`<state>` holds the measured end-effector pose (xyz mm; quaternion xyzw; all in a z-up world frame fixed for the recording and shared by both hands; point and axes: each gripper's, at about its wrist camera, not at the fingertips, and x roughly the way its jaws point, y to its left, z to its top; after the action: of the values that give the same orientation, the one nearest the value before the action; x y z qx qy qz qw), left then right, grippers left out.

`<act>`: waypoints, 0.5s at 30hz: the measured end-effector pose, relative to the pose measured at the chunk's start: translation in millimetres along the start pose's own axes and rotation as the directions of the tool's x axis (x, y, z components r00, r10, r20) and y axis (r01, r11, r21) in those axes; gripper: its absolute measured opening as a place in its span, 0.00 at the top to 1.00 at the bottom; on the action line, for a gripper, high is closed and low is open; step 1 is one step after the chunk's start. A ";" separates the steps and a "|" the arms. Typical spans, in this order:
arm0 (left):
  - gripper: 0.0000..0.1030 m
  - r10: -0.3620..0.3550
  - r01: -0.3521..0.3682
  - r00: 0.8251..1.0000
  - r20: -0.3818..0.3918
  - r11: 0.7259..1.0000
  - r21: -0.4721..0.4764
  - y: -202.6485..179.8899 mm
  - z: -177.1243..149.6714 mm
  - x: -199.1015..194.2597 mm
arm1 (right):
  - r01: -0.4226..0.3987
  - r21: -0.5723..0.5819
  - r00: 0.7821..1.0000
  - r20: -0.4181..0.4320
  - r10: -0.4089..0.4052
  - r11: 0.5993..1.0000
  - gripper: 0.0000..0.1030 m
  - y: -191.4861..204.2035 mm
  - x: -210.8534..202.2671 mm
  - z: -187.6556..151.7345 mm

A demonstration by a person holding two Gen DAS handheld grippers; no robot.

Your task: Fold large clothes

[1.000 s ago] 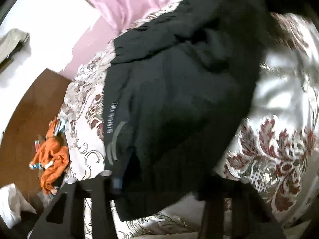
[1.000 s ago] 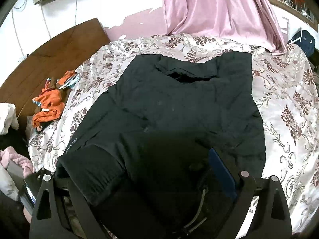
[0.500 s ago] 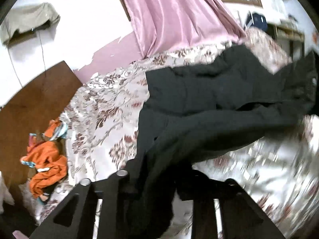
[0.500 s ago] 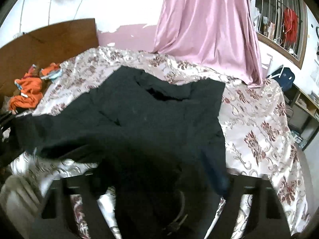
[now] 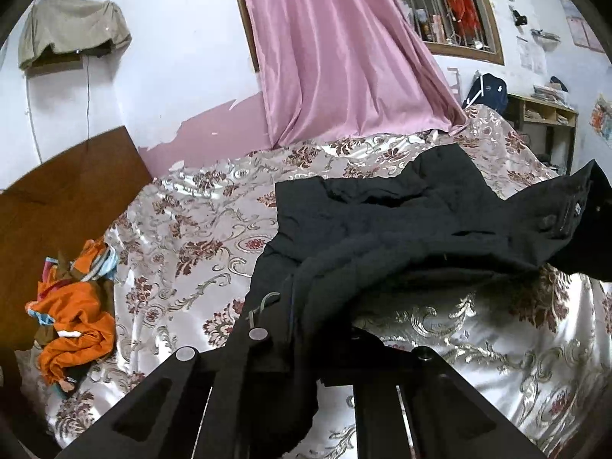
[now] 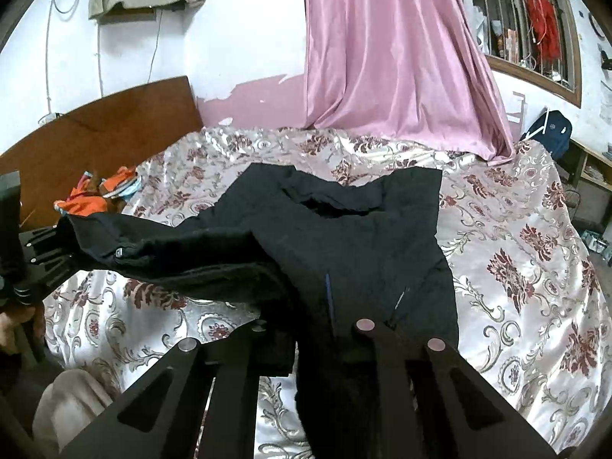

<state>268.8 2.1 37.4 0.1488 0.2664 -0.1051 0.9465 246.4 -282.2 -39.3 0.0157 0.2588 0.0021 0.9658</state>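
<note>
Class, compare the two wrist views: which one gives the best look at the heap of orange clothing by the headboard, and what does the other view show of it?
The left wrist view. There the orange clothing lies large and unobstructed at the bed's left edge, folds and blue trim visible. In the right wrist view the same heap is small and distant, partly hidden behind the lifted black garment.

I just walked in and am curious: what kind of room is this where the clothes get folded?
Most likely a lived-in bedroom. A bed with a floral satin bedspread and wooden headboard fills the view, and a pink curtain hangs by a barred window.
</note>
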 end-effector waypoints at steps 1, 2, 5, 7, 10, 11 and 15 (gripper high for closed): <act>0.92 0.002 -0.002 1.000 0.005 1.000 0.010 0.3 -1.7 -7.6 | -0.005 0.009 1.000 0.009 0.005 1.000 0.90 0.2 -4.4 -3.9; 0.92 0.002 -0.002 1.000 0.010 1.000 0.011 0.9 -1.8 -13.8 | -0.013 0.018 1.000 0.018 0.012 1.000 0.90 0.8 -8.8 -7.0; 0.92 -0.002 0.002 0.999 0.039 1.000 -0.006 8.3 -0.1 -40.9 | -0.032 0.028 0.998 0.059 0.031 0.999 0.90 5.6 -30.5 -13.9; 0.92 0.000 0.001 0.998 0.065 1.000 -0.016 13.9 2.1 -60.7 | -0.048 0.014 0.995 0.092 0.047 0.999 0.90 10.8 -49.6 -14.4; 0.92 0.010 -0.008 0.995 0.100 1.000 -0.012 20.9 1.1 -88.5 | -0.062 -0.028 0.989 0.136 0.065 0.998 0.90 21.0 -78.1 -12.1; 0.92 0.009 -0.007 0.993 0.115 1.000 -0.013 24.2 -0.7 -102.5 | -0.068 -0.042 0.986 0.149 0.073 0.997 0.90 23.9 -88.1 -11.4; 0.93 -0.002 0.009 0.984 0.177 0.999 -0.037 30.6 -13.4 -146.1 | -0.085 -0.090 0.978 0.184 0.101 0.992 0.90 38.1 -125.8 -17.8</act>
<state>148.9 52.7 111.7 0.1201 0.1839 -0.1154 0.9687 128.7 -245.2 9.4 -0.0116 0.1652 0.0565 0.9846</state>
